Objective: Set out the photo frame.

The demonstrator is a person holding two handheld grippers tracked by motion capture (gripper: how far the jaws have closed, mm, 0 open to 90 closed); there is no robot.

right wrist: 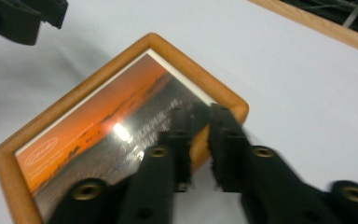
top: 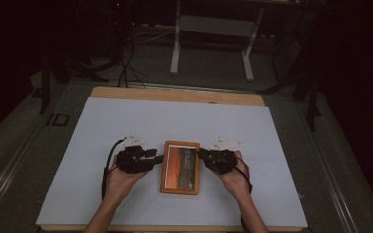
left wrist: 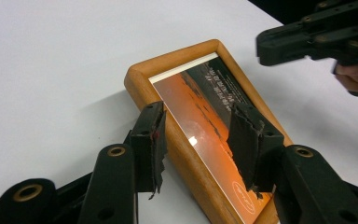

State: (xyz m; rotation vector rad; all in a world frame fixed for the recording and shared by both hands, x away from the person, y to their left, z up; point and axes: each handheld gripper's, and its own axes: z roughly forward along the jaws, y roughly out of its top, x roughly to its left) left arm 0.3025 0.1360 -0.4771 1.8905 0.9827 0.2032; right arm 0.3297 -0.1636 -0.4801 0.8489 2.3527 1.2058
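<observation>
A wooden picture frame (top: 180,167) lay flat on the white table cover (top: 126,121), near the middle of the table and toward its near edge, with its long sides running near to far. It held an orange sunset print with lines of small text under glass.

The left gripper (top: 148,156) rested just left of the frame, held by the person's left hand (top: 121,177). In the left gripper view this gripper (left wrist: 200,137) stood with its jaws spread wide, one outside the frame's (left wrist: 177,135) left rail and the other over the glass; nothing was clamped.

The right gripper (top: 205,155) met the frame's right edge, held by the right hand (top: 235,175). In the right gripper view its (right wrist: 199,135) jaws were drawn close together across the frame's (right wrist: 74,93) right rail near the far corner; whether they pinched the wood could not be told. A strip of bare wooden tabletop (top: 175,94) showed beyond the cover's far edge.
</observation>
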